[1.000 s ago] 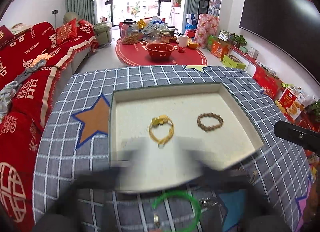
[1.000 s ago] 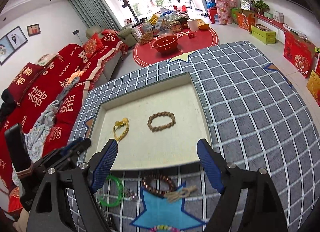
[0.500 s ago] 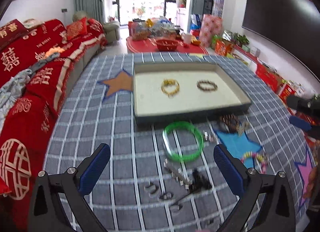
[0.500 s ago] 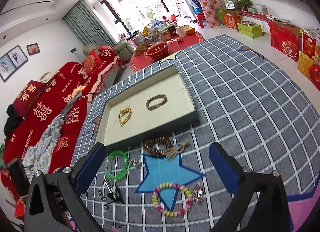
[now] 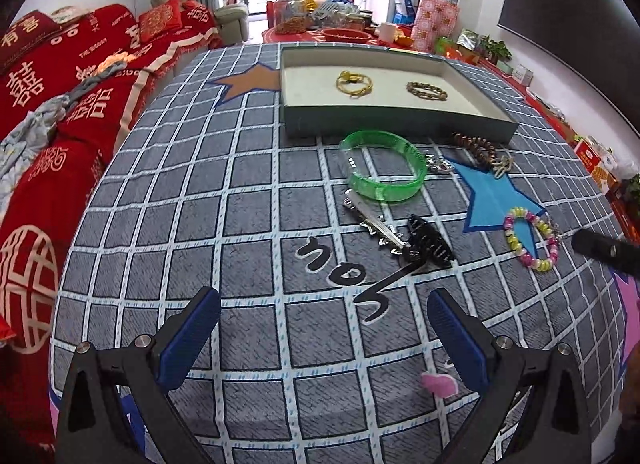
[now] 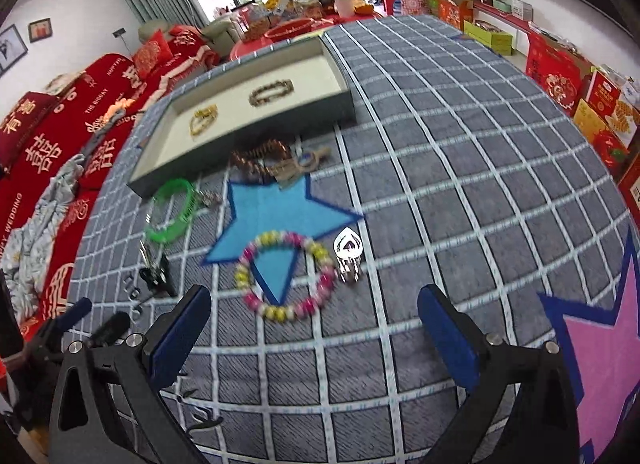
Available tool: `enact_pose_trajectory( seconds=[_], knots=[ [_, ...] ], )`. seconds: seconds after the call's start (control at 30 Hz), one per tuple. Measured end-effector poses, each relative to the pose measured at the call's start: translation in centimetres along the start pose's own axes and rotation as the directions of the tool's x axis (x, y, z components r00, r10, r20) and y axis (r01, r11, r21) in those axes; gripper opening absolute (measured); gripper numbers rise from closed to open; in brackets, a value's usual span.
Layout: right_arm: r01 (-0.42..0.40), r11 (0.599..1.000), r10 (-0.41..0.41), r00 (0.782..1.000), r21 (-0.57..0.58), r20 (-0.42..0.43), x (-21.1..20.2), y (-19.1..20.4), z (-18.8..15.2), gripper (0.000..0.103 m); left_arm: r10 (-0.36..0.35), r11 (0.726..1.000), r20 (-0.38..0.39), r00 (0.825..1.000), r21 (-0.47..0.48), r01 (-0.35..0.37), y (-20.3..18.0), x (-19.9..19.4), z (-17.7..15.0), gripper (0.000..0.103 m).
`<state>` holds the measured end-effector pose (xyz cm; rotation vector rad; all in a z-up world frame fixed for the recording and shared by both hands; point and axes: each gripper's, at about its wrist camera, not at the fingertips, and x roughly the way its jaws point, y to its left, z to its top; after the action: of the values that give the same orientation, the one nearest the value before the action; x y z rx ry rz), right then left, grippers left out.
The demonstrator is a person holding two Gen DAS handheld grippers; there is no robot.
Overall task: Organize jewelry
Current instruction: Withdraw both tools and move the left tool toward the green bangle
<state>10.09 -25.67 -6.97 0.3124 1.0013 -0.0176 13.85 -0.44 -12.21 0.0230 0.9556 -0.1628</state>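
A shallow tray (image 5: 400,120) (image 6: 256,140) holds a gold bracelet (image 5: 354,82) (image 6: 204,120) and a brown braided bracelet (image 5: 426,90) (image 6: 272,92). In front of it on the checked cloth lie a green bangle (image 5: 382,166) (image 6: 172,208), a brown bead bracelet (image 5: 478,150) (image 6: 260,158), a pink-and-yellow bead bracelet (image 5: 530,238) (image 6: 286,276), a silver hair clip (image 6: 348,250), a silver bar clip (image 5: 372,222) and a black claw clip (image 5: 428,242). My left gripper (image 5: 322,338) is open and empty, short of the clips. My right gripper (image 6: 314,334) is open and empty, just short of the bead bracelet.
Small black hooks (image 5: 344,276) lie on the cloth near the left gripper. A red sofa (image 5: 60,76) runs along the left side of the table. Boxes (image 6: 580,84) stand on the floor to the right. The table's near edge curves below both grippers.
Both grippers have pulled back from the tray toward the near side of the table and dropped lower. The loose jewelry in front of the tray has come into view. Both stay open.
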Motion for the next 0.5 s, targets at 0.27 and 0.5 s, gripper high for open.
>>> enact_pose_trajectory(
  seconds=[0.27, 0.5],
  knots=[
    [0.079, 0.997, -0.078, 0.997, 0.021, -0.028, 0.7, -1.5, -1.0, 0.103, 0.004, 0.998, -0.039, 0.999, -0.06, -0.006, 1.5, -0.9, 1.9, 0.103],
    [0.13, 0.991, -0.13, 0.991, 0.027, -0.006, 0.3, -2.5, 0.1, 0.103, -0.012, 0.993, -0.024, 1.0, -0.12, 0.009, 2.4, -0.8, 4.7, 0.103]
  ],
)
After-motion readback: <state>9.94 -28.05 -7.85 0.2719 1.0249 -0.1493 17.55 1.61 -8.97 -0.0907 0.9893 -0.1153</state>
